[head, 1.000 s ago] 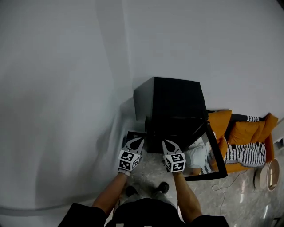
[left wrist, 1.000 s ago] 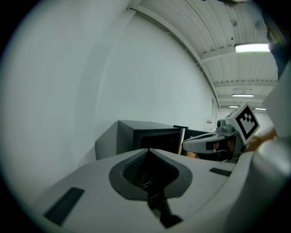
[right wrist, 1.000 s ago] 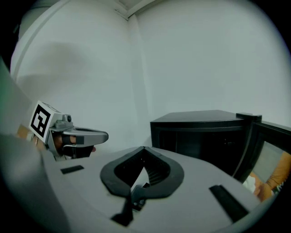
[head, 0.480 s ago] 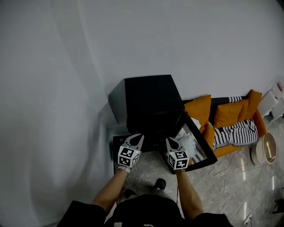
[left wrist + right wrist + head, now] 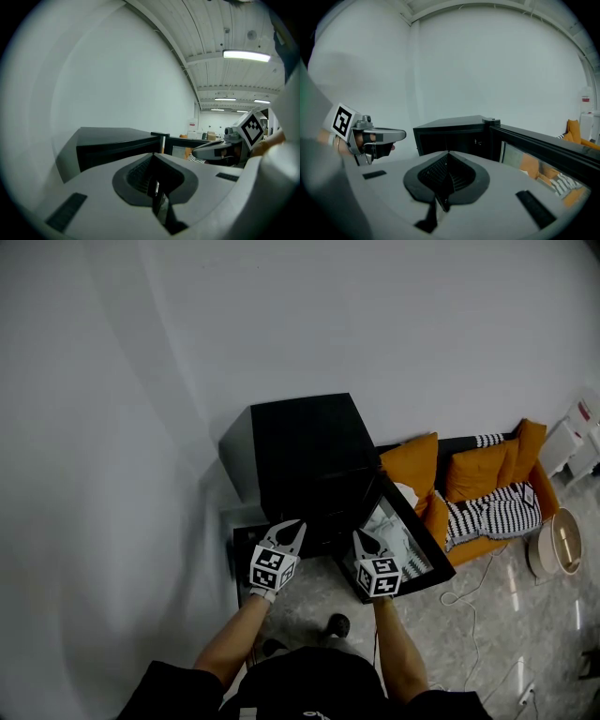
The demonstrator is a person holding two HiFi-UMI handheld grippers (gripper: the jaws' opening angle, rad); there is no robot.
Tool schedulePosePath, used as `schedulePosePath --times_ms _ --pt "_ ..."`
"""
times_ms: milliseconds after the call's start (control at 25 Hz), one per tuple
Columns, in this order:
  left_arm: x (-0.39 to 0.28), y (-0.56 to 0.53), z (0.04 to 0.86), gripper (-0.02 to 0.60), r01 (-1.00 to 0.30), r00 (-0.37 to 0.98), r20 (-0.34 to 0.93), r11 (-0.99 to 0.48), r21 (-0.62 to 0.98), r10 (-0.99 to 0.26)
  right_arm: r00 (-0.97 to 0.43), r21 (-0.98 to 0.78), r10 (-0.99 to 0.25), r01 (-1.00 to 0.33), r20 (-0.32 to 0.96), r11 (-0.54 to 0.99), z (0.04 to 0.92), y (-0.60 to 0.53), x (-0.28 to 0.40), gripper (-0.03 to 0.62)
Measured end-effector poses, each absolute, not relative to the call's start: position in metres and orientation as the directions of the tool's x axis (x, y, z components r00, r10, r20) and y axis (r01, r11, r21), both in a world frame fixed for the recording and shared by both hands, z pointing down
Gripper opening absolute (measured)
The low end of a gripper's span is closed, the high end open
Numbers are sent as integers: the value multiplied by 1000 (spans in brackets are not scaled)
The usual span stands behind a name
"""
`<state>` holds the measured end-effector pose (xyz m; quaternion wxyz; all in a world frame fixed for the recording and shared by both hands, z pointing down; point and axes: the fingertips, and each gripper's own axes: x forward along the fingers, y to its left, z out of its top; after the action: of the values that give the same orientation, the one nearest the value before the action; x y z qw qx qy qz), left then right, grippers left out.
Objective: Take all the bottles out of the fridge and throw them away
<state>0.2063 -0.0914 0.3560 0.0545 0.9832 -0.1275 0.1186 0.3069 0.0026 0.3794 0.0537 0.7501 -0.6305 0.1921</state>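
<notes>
A black mini fridge (image 5: 300,451) stands against the white wall, its glass door (image 5: 398,545) swung open to the right. Its inside is dark and no bottle shows in any view. My left gripper (image 5: 289,527) hovers in front of the fridge's lower left corner, shut and empty. My right gripper (image 5: 364,540) is level with it at the open door's inner edge, also shut and empty. In the left gripper view the shut jaws (image 5: 152,157) point at the fridge (image 5: 112,140). In the right gripper view the shut jaws (image 5: 447,154) face the fridge opening (image 5: 454,133) and the door (image 5: 543,145).
An orange sofa (image 5: 417,470) with striped cushions (image 5: 492,512) runs along the wall to the right of the door. A round pale basket (image 5: 553,545) and a white cable (image 5: 469,615) lie on the shiny floor at the right. A low black object (image 5: 242,549) sits left of the fridge.
The head view has swung, so the fridge now sits further left and higher in the picture and more of the sofa shows. Both grippers shifted sideways before the fridge, still shut.
</notes>
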Motion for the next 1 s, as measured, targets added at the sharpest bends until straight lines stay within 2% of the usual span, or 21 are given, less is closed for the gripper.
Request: schedulePosePath --times_ms 1000 --pt "197 -93 357 6 -275 935 257 -957 87 -245 107 -158 -929 -972 353 -172 377 -3 304 8"
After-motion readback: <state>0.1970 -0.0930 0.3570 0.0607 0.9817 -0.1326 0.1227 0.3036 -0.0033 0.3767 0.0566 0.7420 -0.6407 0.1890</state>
